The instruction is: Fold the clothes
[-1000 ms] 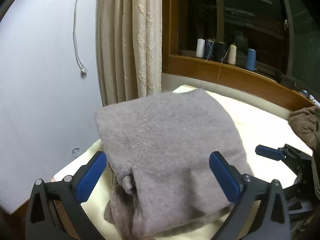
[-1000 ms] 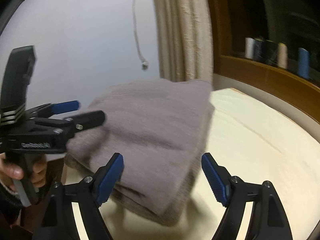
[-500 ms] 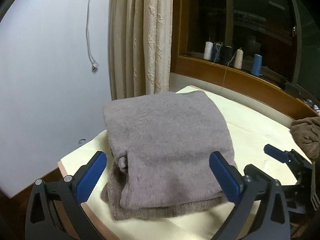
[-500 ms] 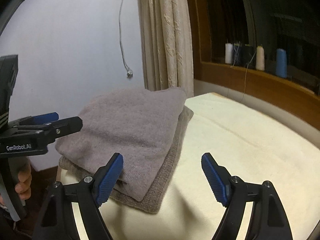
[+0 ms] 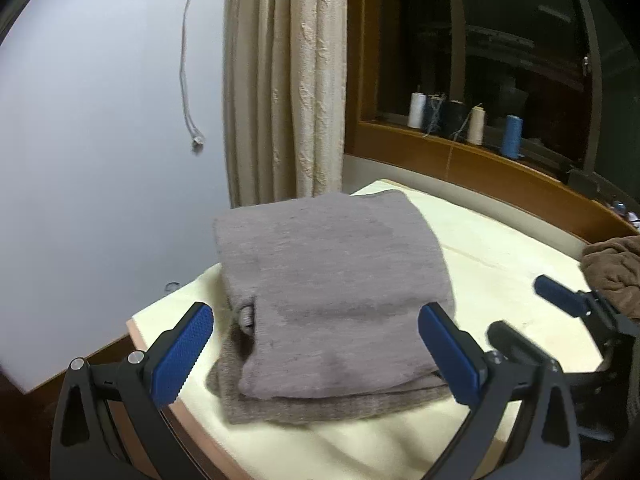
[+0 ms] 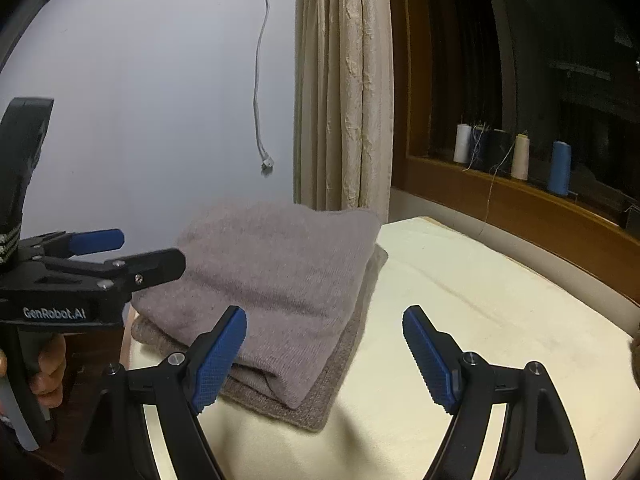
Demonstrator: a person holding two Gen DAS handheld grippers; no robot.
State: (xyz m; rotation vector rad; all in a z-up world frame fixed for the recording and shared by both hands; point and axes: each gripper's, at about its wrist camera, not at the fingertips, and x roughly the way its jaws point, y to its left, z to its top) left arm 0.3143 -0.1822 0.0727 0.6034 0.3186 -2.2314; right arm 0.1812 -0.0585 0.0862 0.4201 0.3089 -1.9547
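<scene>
At the far left, the left tool (image 5: 316, 344) hangs with its blue-padded fingers spread apart and empty, just short of the folded grey-mauve knitted sweater (image 5: 332, 280), which lies as a neat stack on the left corner of the cream padded desk (image 5: 500, 264). The right tool (image 6: 324, 356) is likewise spread wide, holding nothing, above bare desk beside the stack's right edge. The fold on this garment looks finished. Farther right, a crumpled brown garment (image 5: 612, 264) waits at the desk's edge; the next move likely calls for reaching across to pick it up and spread it flat.
</scene>
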